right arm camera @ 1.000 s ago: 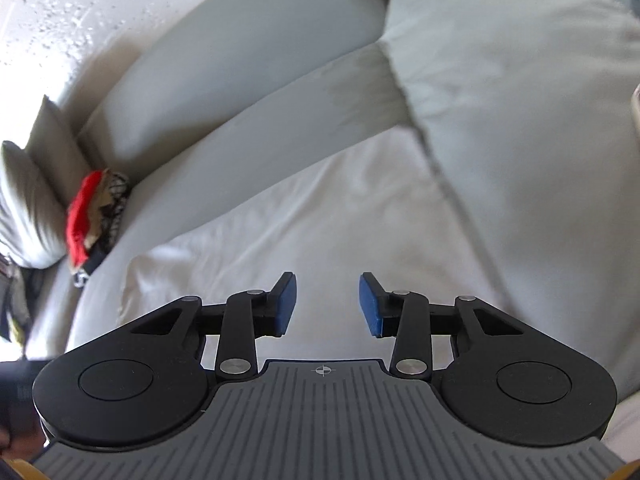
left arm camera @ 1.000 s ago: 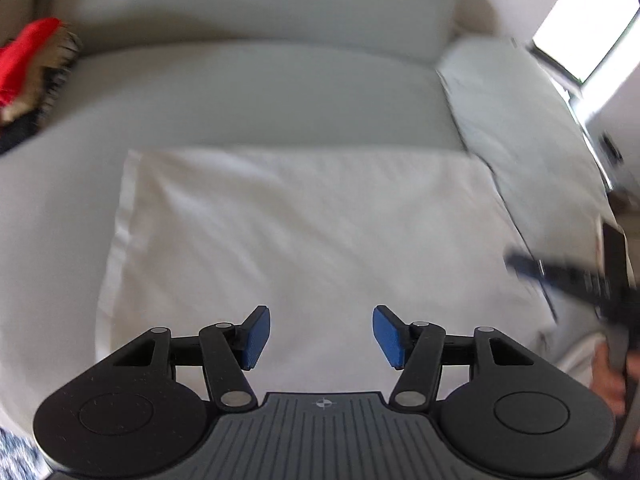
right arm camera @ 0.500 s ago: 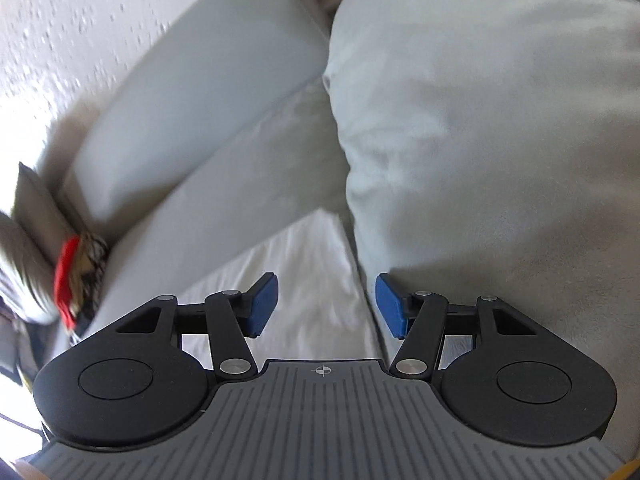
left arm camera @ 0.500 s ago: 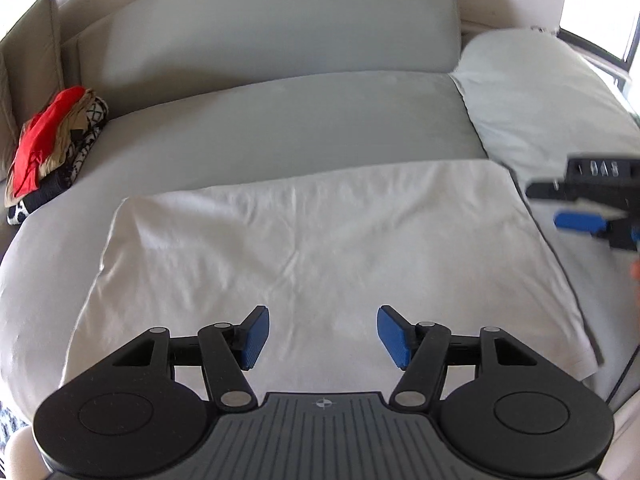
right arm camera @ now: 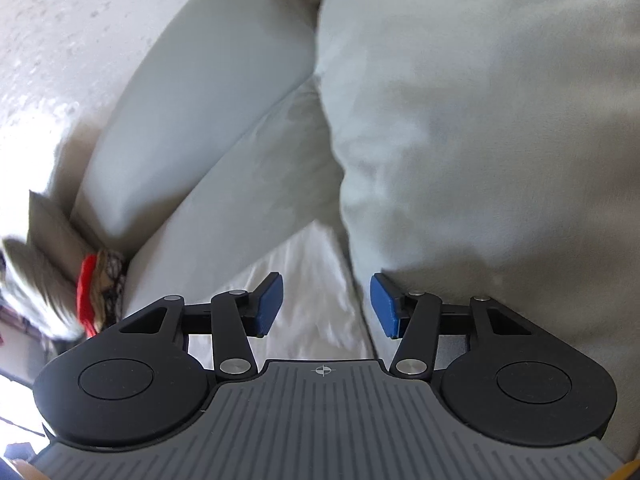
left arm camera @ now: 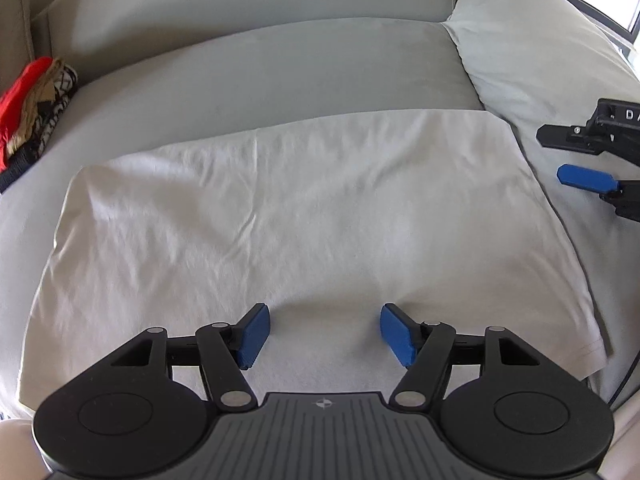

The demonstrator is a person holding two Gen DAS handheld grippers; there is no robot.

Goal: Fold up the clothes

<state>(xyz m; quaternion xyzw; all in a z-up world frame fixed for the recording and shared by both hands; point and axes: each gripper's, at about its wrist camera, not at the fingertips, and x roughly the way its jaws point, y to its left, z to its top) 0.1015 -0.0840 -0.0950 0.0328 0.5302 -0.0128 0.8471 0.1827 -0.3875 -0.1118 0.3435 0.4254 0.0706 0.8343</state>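
Observation:
A white garment (left arm camera: 304, 216) lies flat as a wide rectangle on the grey sofa seat (left arm camera: 260, 68). My left gripper (left arm camera: 324, 316) hovers over the middle of its near edge, jaws opening, with only the flat cloth below them. In the right wrist view, my right gripper (right arm camera: 326, 284) hangs over the garment's (right arm camera: 304, 272) right edge, where it meets the grey cushion (right arm camera: 480, 140). Its jaws are closing, and the pads press on nothing. From the left wrist view, the right gripper (left arm camera: 560, 156) shows at the far right, just beyond the cloth.
A pile of red and patterned clothes (left arm camera: 28, 108) sits at the sofa's left end, also visible as clothes (right arm camera: 96, 296) in the right view. The large grey cushion (left arm camera: 540, 48) borders the garment on the right. The backrest (left arm camera: 240, 8) runs behind. A dark cable (left arm camera: 624, 380) hangs at the lower right.
The left gripper sank toward the garment's near edge and its jaws widened. The right gripper swung from above the garment's middle to its right edge, rolling as it went.

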